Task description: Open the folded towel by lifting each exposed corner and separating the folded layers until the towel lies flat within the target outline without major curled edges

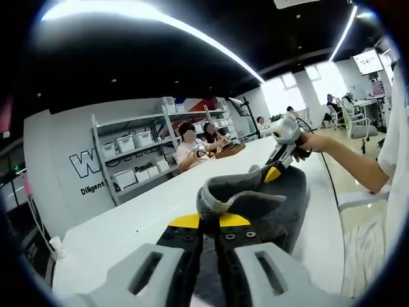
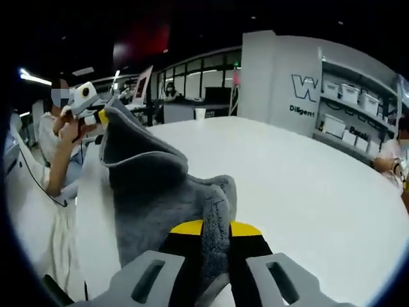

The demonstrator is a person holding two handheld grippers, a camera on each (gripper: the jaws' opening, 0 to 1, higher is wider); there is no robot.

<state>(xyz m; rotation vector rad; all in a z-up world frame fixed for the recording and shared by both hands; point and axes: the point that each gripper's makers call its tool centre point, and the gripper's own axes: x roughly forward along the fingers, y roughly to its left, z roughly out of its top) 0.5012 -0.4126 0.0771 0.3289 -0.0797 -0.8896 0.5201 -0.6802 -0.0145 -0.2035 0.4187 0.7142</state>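
both grippers clamped on the grey towel (image 1: pixel 255 204), one at each end: in the left gripper view the left gripper (image 1: pixel 209 231) has its yellow-tipped jaws closed on a bunched corner, and the right gripper (image 1: pixel 279 167) shows beyond, pinching the far end; in the right gripper view the right gripper (image 2: pixel 215 235) bites a thick fold and the left gripper (image 2: pixel 101 115) holds the raised far corner. towel hangs stretched between the two tools above the white table (image 2: pixel 300 185), lifted rather than lying flat. risks, as judgement: each bite looks to take more than one layer, so pulling apart may just tension the bundle instead of separating folds; a thick bunch could also slip from a jaw and drop in a heap; lowering with slack in the middle would likely leave curled edges. hard to make out: the target outline, not found on the table surface; how many folds are left; the towel's underside and lower edge, cut off behind the jaws. people sit at the table's far side by the shelving (image 1: pixel 137 150).
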